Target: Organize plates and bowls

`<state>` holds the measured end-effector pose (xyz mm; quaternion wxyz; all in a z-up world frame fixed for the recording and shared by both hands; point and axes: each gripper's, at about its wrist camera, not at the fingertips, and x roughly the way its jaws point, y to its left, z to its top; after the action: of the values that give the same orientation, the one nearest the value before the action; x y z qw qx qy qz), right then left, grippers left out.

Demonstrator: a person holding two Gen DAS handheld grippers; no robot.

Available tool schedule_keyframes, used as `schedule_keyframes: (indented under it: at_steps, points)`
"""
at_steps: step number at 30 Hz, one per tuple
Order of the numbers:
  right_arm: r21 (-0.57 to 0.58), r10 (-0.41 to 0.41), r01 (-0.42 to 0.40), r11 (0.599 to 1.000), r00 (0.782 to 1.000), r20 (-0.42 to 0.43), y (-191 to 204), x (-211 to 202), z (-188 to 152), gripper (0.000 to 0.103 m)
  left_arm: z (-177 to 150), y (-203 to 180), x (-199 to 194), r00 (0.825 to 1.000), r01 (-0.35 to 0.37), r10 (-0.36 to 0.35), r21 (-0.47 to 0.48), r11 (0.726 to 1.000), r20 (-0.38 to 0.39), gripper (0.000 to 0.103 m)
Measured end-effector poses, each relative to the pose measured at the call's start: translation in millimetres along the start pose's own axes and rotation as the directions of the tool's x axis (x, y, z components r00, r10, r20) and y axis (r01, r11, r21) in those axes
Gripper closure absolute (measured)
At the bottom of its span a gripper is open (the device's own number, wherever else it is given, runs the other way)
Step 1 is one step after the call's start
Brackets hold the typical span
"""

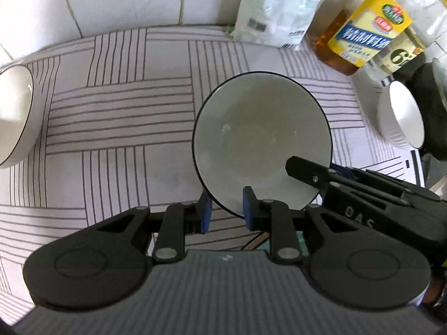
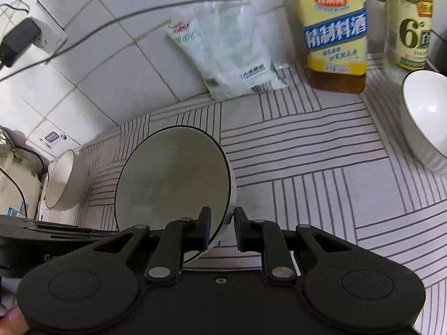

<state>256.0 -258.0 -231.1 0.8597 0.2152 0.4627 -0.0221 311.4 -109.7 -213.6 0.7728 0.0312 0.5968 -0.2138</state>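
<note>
The bowl (image 1: 262, 142) sat mid-frame on the striped desk (image 1: 117, 117). The left claw (image 1: 225, 209) straddled its near rim, blue pads either side. The right claw (image 2: 222, 227) straddled its right rim. I cannot tell if either one pinched.

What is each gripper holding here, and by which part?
Both grip the same black-rimmed bowl by its rim: left gripper on the near edge, right gripper on the bowl's right side.
</note>
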Motion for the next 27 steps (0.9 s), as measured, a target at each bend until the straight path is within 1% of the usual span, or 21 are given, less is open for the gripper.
schedule_keyframes:
  at_steps: [1, 3, 5, 9, 10, 11, 12, 13, 14, 18, 21, 24, 27]
  points:
    - [-0.016, -0.015, 0.015, 1.000, 1.000, -0.010, 2.9, 3.5, 0.5, 0.082, 1.4, -1.9, 1.9, 1.000, -0.010, 0.010, 0.014, 1.000, -0.011, 0.079]
    - [-0.066, -0.062, 0.060, 0.996, 0.998, -0.016, 10.8, 9.3, -1.2, 0.081, 3.7, -4.7, 1.9, 1.000, -0.025, 0.025, 0.040, 0.999, -0.006, 0.079]
    - [-0.088, -0.078, 0.076, 0.993, 0.997, -0.017, 14.3, 10.6, -1.3, 0.079, 6.2, -4.3, 3.4, 0.999, -0.032, 0.033, 0.030, 0.999, -0.023, 0.080]
    - [-0.039, -0.070, 0.069, 0.997, 0.997, -0.026, 10.6, 5.4, 1.2, 0.078, 8.0, -2.4, 4.0, 0.999, -0.027, 0.027, 0.007, 1.000, -0.044, 0.079]
    - [-0.031, -0.070, 0.070, 0.997, 0.997, -0.021, 10.1, 0.9, 1.1, 0.076, 8.0, -0.6, 2.6, 0.999, -0.024, 0.024, -0.005, 1.000, -0.047, 0.077]
    - [-0.024, -0.072, 0.071, 0.997, 0.997, -0.008, 9.1, -5.3, 0.7, 0.069, 8.3, 1.4, 1.1, 0.999, -0.019, 0.019, -0.017, 1.000, -0.049, 0.073]
    - [-0.019, -0.073, 0.073, 0.997, 0.997, 0.005, 8.1, -11.3, -0.2, 0.066, 8.5, 3.5, -1.7, 0.999, -0.013, 0.012, -0.024, 1.000, -0.049, 0.071]
    - [-0.013, -0.073, 0.073, 0.997, 0.997, 0.017, 5.9, -18.4, -1.3, 0.064, 8.8, 4.8, -4.5, 0.999, -0.010, 0.009, -0.030, 1.000, -0.050, 0.065]
    - [-0.007, -0.072, 0.072, 0.997, 0.997, 0.029, 3.1, -24.6, -2.2, 0.063, 9.2, 6.0, -7.9, 0.998, -0.012, 0.010, -0.030, 0.999, -0.055, 0.063]
    - [0.008, -0.054, 0.053, 0.999, 0.994, 0.092, -7.8, -56.4, -9.0, 0.062, 10.0, 3.8, -22.7, 0.998, -0.009, 0.009, 0.003, 1.000, -0.061, 0.062]
    - [-0.004, -0.052, 0.053, 0.999, 0.987, 0.151, -13.3, -81.4, -17.0, 0.060, 6.5, -0.7, -37.0, 0.999, -0.003, 0.004, 0.035, 0.999, -0.042, 0.062]
    - [-0.022, -0.057, 0.063, 0.998, 0.975, 0.214, -17.2, -104.5, -27.2, 0.057, 1.5, -9.5, -52.8, 1.000, 0.017, -0.016, 0.075, 0.997, -0.006, 0.061]
    - [-0.028, -0.075, 0.087, 0.996, 0.957, 0.279, -26.5, -121.8, -37.0, 0.057, -1.8, -21.3, -64.9, 0.999, 0.030, -0.035, 0.107, 0.994, 0.041, 0.061]
